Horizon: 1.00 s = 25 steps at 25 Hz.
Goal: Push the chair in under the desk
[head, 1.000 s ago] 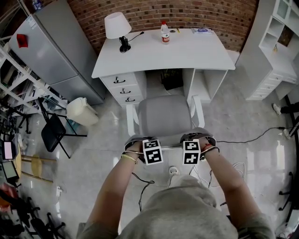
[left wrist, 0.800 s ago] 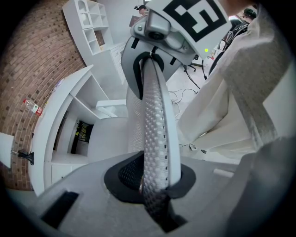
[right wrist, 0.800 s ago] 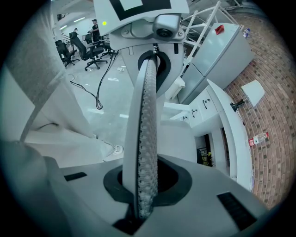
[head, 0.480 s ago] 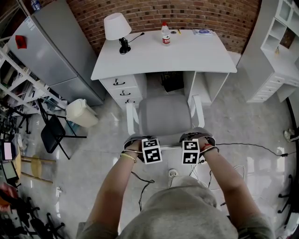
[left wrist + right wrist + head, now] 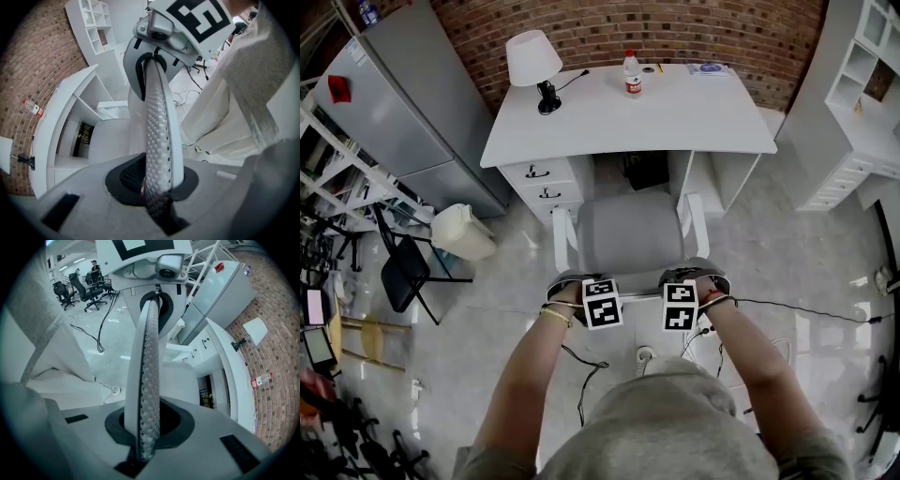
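The chair (image 5: 630, 230) stood on the floor (image 5: 511, 300) facing the knee gap under the tabletop (image 5: 675, 117), with its seat still almost wholly outside. The left gripper (image 5: 598, 282) and right gripper (image 5: 680, 280) sat side by side on the top rim of the backrest (image 5: 157, 122). Both gripper views showed the fingers closed tight on that mesh rim, which ran up between them.

No writing could be read. The bottle (image 5: 631, 73) by the lamp (image 5: 532, 56) bore a red-and-white label with print too small to make out, and the gripper cubes carried only black-and-white square markers.

Against a second earlier, the gap between the seat's front and the tabletop's front edge had narrowed slightly. The grippers kept the same hold. A shoe at the right edge was gone.
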Available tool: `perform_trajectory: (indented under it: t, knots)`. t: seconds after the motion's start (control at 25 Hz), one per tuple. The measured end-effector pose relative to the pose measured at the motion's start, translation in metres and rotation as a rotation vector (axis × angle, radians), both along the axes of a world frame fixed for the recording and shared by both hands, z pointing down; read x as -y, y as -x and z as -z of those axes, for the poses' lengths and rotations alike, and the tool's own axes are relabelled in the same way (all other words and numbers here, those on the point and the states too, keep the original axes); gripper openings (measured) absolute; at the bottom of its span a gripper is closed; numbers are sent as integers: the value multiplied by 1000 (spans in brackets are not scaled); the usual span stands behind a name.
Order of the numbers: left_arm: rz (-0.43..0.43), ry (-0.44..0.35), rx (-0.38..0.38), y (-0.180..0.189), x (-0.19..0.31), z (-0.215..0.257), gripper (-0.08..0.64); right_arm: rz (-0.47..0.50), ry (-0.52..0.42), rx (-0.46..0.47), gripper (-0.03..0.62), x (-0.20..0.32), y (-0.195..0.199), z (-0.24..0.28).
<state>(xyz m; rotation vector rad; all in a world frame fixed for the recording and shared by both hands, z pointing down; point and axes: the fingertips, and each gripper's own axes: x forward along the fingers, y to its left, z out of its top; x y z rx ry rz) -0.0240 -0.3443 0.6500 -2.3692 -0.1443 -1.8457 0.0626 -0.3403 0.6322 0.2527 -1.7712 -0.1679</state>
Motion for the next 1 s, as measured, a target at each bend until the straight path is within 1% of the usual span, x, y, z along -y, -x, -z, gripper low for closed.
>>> perform_trajectory:
  t: [0.6, 1.0]
  knots:
    - [0, 1, 6, -11, 42, -3, 66, -2, -8, -1, 23, 41, -12, -3]
    - [-7, 0, 5, -16, 61, -1, 71, -11, -13, -3, 21, 58, -17, -2]
